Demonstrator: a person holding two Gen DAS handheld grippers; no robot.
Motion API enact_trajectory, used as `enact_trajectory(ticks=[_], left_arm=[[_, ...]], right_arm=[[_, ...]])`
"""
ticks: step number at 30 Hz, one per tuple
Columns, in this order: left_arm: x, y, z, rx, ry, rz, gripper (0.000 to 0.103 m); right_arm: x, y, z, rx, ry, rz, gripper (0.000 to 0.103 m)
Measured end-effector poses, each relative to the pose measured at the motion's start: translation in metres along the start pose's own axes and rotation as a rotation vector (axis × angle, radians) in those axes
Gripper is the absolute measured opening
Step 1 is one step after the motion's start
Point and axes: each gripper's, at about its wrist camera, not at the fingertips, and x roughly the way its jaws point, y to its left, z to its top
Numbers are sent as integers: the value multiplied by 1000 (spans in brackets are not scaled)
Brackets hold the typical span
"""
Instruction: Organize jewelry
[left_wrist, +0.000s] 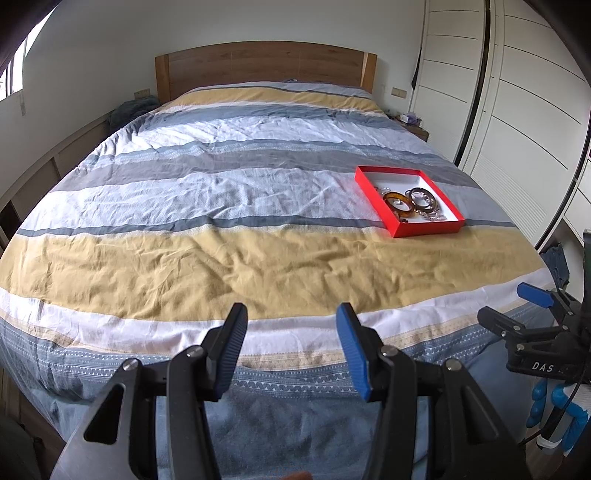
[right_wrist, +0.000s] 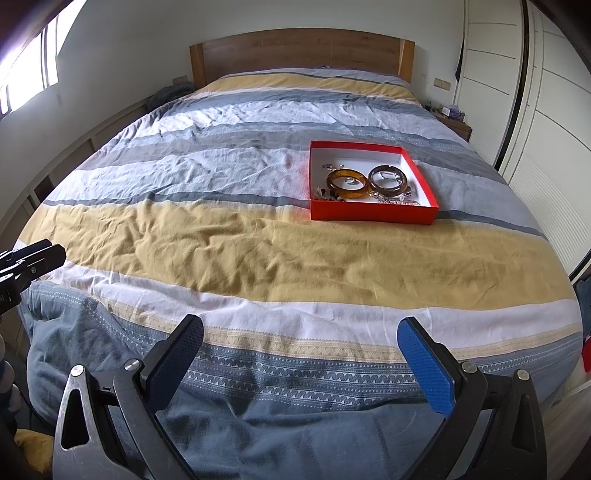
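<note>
A: Where is the jewelry?

B: In a shallow red box (right_wrist: 373, 212) with a white inside, lying on the bed (right_wrist: 258, 251), on the right half of the striped cover, just beyond the broad yellow band. Two bangles sit side by side in it: an amber bangle (right_wrist: 347, 183) on the left and a darker brown bangle (right_wrist: 389, 180) on the right, touching or nearly so. Around them lie small silvery chains and beads (right_wrist: 397, 199), too fine to tell apart.

A: And the tools?

B: The left hand-held gripper (left_wrist: 291, 325) hangs over the foot of the bed with its jaws apart, nothing between them. The right hand-held gripper (right_wrist: 301, 339) also hangs over the foot end, jaws spread wider, nothing between them. Both are well apart from the box.

A: Can each see the other?

B: Yes. From the left view the right one shows at the right edge, held by a hand in a blue glove (left_wrist: 554, 410). From the right view the left one shows at the left edge.

A: Anything else in the room?

B: A wooden headboard (right_wrist: 301, 51) at the far end and white wardrobe doors (right_wrist: 546, 122) along the right.
</note>
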Motion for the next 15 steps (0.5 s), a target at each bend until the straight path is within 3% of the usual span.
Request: enact_trajectory(ticks=[15], left_arm=[[2, 2, -1, 0, 3, 1, 48]], right_arm=[[3, 0, -3, 0, 10, -1, 103]])
